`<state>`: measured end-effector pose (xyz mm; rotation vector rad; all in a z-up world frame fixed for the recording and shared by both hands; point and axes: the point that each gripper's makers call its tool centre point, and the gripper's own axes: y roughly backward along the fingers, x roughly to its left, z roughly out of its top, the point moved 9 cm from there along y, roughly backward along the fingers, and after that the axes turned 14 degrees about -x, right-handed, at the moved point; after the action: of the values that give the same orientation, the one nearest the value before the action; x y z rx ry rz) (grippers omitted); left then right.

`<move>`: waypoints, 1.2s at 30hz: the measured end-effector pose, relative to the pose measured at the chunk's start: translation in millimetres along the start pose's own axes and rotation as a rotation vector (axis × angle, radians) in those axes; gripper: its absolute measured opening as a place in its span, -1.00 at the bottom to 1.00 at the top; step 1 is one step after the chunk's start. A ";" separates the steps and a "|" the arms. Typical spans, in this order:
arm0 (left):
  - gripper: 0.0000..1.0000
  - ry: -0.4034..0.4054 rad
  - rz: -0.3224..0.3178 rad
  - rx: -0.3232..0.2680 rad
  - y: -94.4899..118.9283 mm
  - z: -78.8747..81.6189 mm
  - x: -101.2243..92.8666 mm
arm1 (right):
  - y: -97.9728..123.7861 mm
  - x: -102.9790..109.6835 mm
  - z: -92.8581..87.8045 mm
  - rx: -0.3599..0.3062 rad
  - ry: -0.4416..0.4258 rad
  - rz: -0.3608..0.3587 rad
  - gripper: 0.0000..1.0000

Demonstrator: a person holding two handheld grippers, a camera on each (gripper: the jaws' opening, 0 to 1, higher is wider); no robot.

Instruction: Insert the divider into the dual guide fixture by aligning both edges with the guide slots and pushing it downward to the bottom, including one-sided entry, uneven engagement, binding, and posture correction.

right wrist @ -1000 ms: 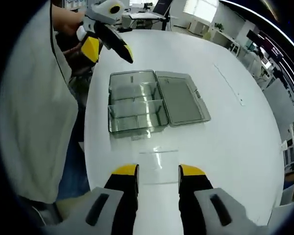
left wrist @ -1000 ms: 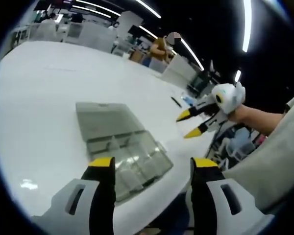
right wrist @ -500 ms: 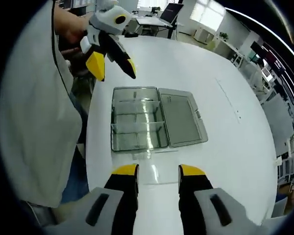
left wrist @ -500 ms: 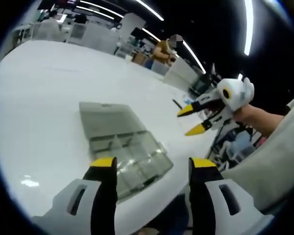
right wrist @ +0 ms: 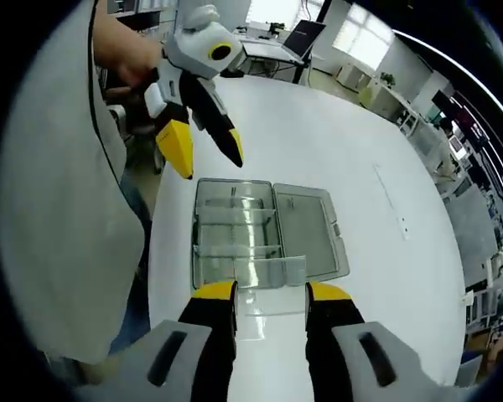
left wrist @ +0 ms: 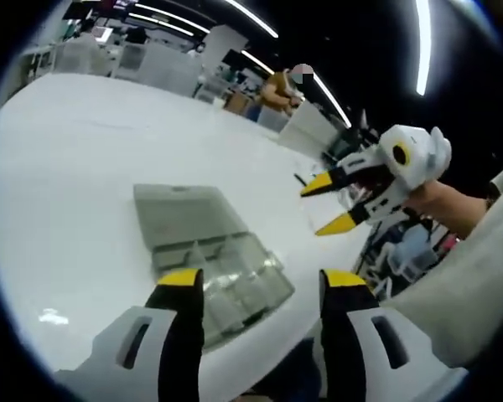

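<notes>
On table (right wrist: 335,159) — open fixture (right wrist: 235,234), clear divider (right wrist: 272,272)

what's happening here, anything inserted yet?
A person holds a two-jaw gripper in each hand over a white table. A clear compartment box sits there with its lid folded open flat. A clear divider lies flat on the table just in front of the box, not yet picked up. The right gripper is open above the divider; the left gripper hovers open over the box's far side. Nothing inserted yet.
</notes>
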<state>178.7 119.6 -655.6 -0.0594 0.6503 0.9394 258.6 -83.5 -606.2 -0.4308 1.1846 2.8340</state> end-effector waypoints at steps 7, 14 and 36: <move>0.03 -0.008 -0.004 -0.006 -4.4 4.9 -2.0 | -2.0 -0.7 13.3 -0.026 0.018 -0.003 -0.47; 0.02 -0.014 -0.003 -0.022 -9.0 12.6 -2.9 | -3.1 -0.7 22.9 -0.048 0.034 -0.003 -0.47; -0.04 0.010 -0.019 -0.056 -17.5 26.8 -6.1 | -7.9 0.7 49.1 -0.094 0.097 -0.007 -0.47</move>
<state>202.8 113.2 -634.6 -0.1195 0.6315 0.9398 247.3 -43.4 -579.0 -0.5821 1.0644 2.9026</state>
